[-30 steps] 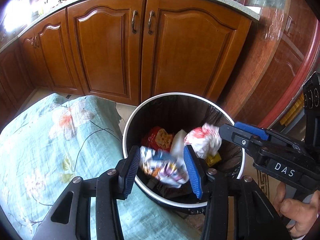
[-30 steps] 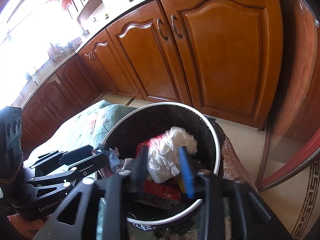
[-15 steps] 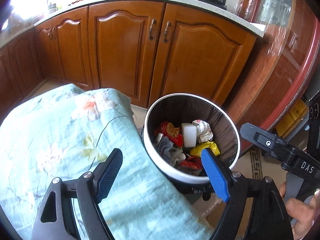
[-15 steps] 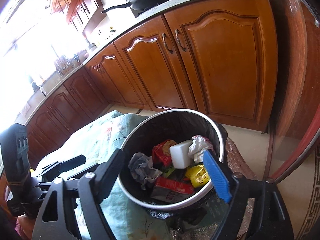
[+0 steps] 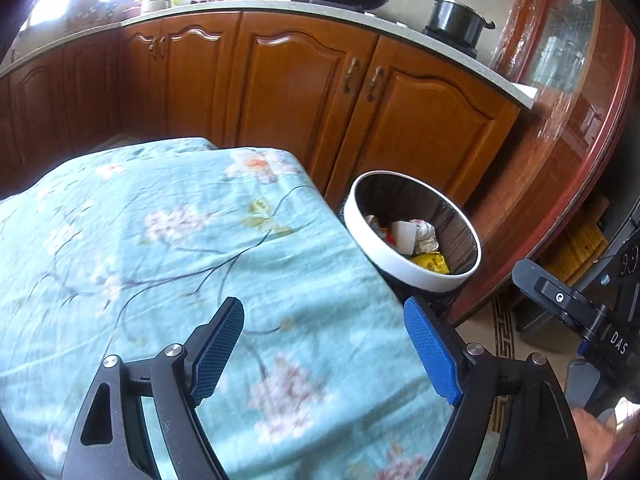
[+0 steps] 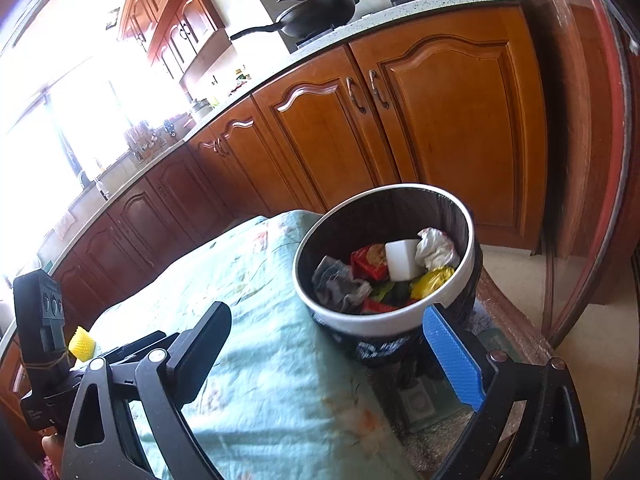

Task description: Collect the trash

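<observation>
A round trash bin (image 5: 372,246) with a white rim and dark liner stands on the floor beside the table; it also shows in the right wrist view (image 6: 384,322). Inside lie several pieces of trash: a white block (image 6: 402,264), crumpled white paper (image 6: 436,250), a red wrapper (image 6: 368,262), a yellow wrapper (image 6: 430,282) and a grey wad (image 6: 336,284). My left gripper (image 5: 324,354) is open and empty above the floral cloth. My right gripper (image 6: 334,354) is open and empty, near the bin's rim.
The table carries a teal floral cloth (image 5: 160,248). Wooden kitchen cabinets (image 5: 304,92) run behind, with a wok (image 6: 316,14) and pot (image 5: 456,20) on the counter. A wood and glass cabinet (image 5: 568,92) stands right. A yellow object (image 6: 82,344) sits at the table's far left.
Both grippers opened and dropped their trash into the bin. Both then pulled back and up; the left one swung left over the cloth.
</observation>
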The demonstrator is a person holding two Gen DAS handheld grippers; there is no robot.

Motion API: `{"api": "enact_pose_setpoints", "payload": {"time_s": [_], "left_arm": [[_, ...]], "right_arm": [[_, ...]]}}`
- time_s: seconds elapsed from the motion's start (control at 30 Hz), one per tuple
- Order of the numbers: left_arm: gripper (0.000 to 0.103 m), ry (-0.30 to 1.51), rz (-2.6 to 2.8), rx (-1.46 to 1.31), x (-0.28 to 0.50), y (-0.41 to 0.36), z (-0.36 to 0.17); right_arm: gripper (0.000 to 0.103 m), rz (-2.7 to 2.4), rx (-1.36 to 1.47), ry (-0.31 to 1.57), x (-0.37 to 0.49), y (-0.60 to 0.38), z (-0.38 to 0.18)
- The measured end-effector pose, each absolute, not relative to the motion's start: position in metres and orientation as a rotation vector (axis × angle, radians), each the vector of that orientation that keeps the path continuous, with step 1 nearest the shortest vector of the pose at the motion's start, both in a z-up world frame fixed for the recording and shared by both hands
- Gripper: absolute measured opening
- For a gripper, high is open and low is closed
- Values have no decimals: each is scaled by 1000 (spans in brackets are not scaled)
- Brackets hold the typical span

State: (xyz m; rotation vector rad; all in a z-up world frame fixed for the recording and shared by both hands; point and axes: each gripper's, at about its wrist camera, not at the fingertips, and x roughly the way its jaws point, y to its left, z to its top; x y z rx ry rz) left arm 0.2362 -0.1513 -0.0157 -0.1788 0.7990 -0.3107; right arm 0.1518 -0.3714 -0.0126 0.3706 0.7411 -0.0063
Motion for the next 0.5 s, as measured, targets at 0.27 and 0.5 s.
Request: {"api": "enact_pose_setpoints", "payload": {"time_s": [0.27,0.5], "left_arm": [[90,701,-251,-172,181,-124,-7],[101,541,-191,-132,126,-105,11]], "right_arm": [[101,-27,288,695,123,-333,-5],[103,-35,207,548,94,-306,25]]}}
